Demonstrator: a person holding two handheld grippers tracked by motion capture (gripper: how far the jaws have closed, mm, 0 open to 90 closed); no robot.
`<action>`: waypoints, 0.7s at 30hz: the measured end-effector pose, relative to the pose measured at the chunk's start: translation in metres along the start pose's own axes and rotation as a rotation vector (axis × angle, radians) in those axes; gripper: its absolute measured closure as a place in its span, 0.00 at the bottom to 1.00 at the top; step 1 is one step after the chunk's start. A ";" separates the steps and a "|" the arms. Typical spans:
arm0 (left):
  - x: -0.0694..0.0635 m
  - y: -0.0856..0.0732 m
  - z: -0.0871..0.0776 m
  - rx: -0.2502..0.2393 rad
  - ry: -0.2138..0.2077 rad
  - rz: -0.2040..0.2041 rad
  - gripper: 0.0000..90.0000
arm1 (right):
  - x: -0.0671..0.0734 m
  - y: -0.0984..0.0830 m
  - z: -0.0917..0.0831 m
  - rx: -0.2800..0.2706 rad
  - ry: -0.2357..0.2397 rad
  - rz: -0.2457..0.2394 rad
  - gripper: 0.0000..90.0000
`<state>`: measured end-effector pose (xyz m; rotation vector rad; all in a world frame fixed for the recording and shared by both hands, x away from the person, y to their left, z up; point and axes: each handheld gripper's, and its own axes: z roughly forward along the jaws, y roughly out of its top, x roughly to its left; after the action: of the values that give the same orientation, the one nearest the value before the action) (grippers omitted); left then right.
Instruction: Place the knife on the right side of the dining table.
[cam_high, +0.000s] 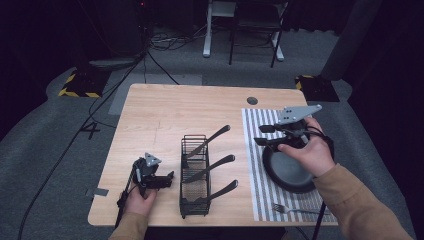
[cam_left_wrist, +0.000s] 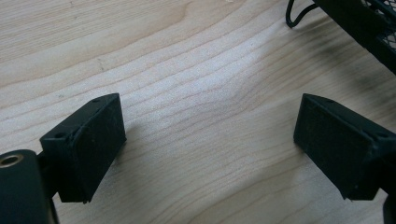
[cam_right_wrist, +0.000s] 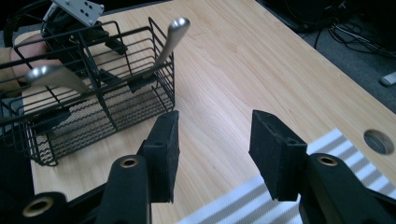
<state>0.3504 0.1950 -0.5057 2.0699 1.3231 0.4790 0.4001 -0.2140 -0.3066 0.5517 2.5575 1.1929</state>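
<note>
Black wire caddy (cam_high: 194, 175) with three utensils stood between the tongs. The right tongs (cam_high: 264, 135), half-open and empty, hovered above the plate (cam_high: 287, 172); the left tongs (cam_high: 167, 179) rested wide, empty. Judged next: reaching a utensil handle (cam_high: 220, 131).

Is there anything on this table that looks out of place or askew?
Nothing looks damaged or spilled. The fork lies below the dark plate on the striped mat, and three utensils lean in the wire basket.
</note>
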 end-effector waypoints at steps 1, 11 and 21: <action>0.000 0.000 0.000 0.000 0.001 0.000 0.10 | 0.001 0.004 0.003 -0.001 0.005 -0.005 0.59; 0.000 0.000 0.000 0.000 0.003 -0.003 0.10 | 0.007 0.029 0.037 -0.012 0.058 -0.026 0.60; 0.000 0.000 0.000 0.000 0.003 -0.003 0.10 | 0.012 0.042 0.058 0.014 0.084 -0.049 0.64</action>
<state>0.3503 0.1951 -0.5057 2.0678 1.3283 0.4811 0.4218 -0.1445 -0.3114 0.4485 2.6345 1.2069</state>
